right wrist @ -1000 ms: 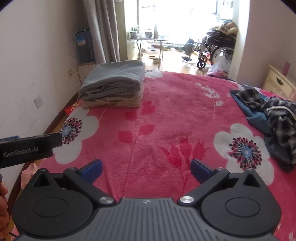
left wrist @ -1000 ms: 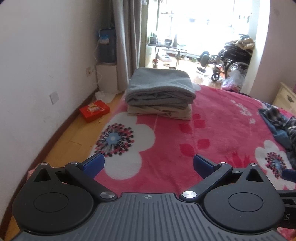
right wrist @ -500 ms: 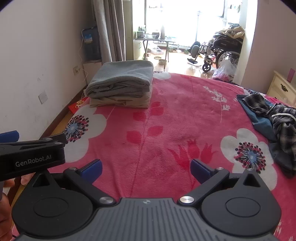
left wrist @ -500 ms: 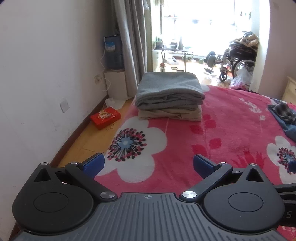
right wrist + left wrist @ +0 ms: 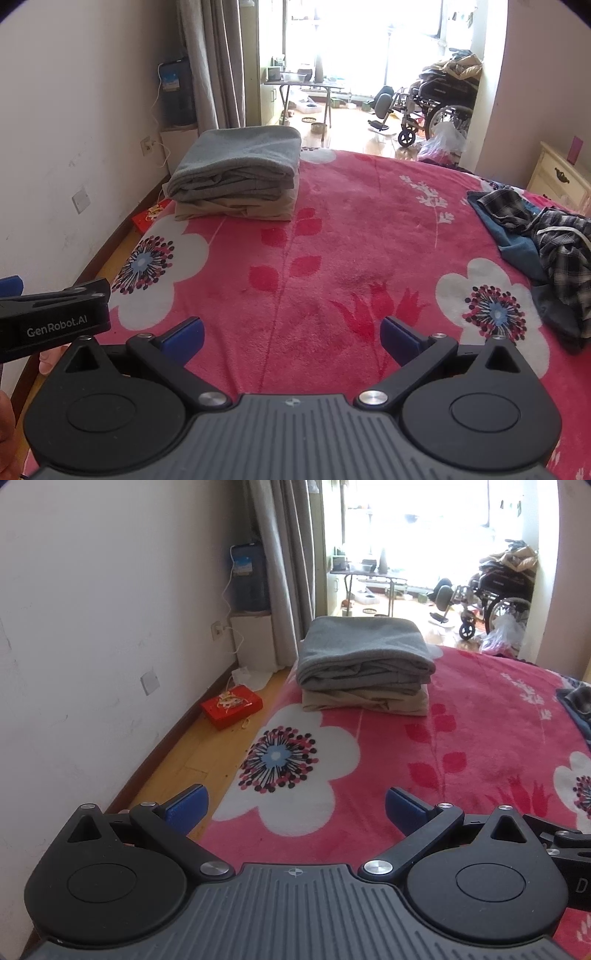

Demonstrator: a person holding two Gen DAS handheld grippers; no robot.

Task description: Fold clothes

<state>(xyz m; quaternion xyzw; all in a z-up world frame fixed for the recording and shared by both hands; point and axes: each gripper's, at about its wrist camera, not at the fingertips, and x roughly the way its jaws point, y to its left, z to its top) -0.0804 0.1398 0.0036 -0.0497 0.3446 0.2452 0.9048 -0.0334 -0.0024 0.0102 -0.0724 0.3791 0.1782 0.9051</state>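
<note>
We held the left claw [image 5: 293, 805] and right claw [image 5: 291, 334] wide apart and empty over the bed [image 5: 332, 266]. Farther right lay an unfolded heap [image 5: 546, 243]; beyond, left, two garments sat folded [image 5: 240, 173].

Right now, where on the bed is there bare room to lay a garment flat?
Free: the wide middle of the pink blanket, between the folded stack on its far left and the unfolded plaid pile along the right edge. Also the near strip before both open grippers. Crowded: those two spots.
</note>
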